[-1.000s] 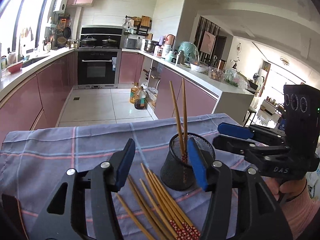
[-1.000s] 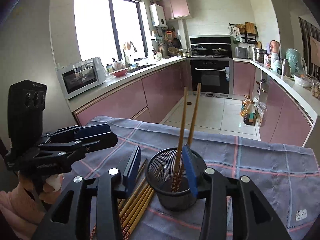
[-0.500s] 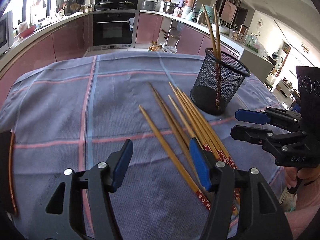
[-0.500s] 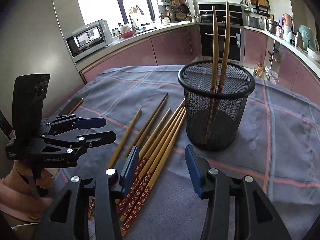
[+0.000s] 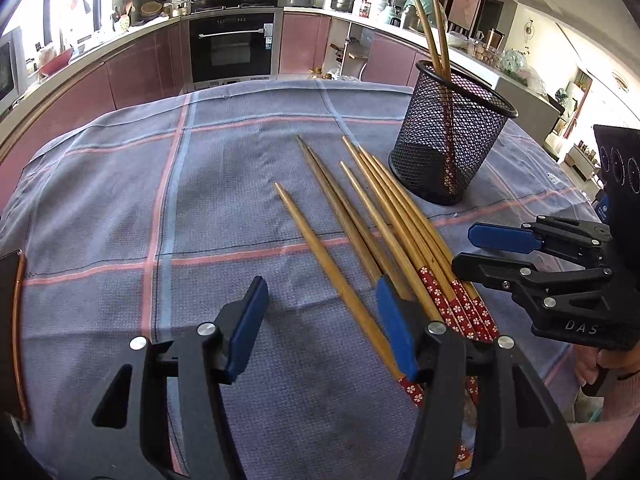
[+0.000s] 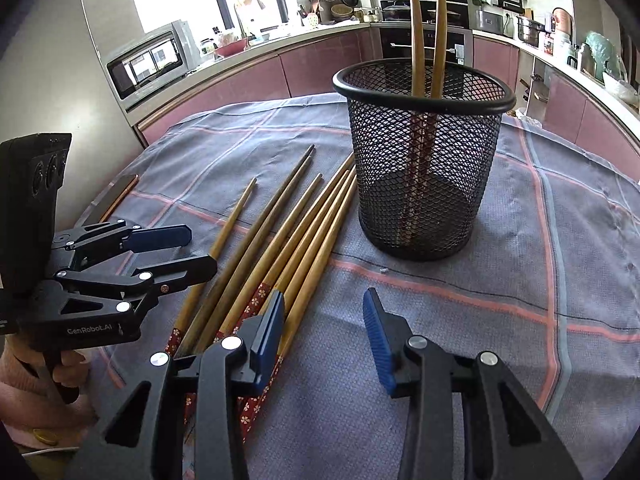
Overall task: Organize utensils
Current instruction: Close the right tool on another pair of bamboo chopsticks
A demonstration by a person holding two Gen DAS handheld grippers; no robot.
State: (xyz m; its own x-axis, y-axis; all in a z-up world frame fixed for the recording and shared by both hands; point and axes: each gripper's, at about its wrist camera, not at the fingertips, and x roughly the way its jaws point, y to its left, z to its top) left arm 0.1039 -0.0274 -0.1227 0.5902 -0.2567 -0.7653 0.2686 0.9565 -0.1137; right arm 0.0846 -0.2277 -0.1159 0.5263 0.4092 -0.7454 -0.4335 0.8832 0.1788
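Two chopsticks point(image 6: 426, 40) upright in mesh cup point(image 6: 424, 152).

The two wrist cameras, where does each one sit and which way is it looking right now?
Left wrist: sits on the left gripper, looks down and forward over loose chopsticks on the checked cloth to the mesh holder; the right gripper and a hand show at right.
Right wrist: sits on the right gripper, faces the same holder; the left gripper and a hand show at left.
Both share chopsticks, holder, cloth and oven.
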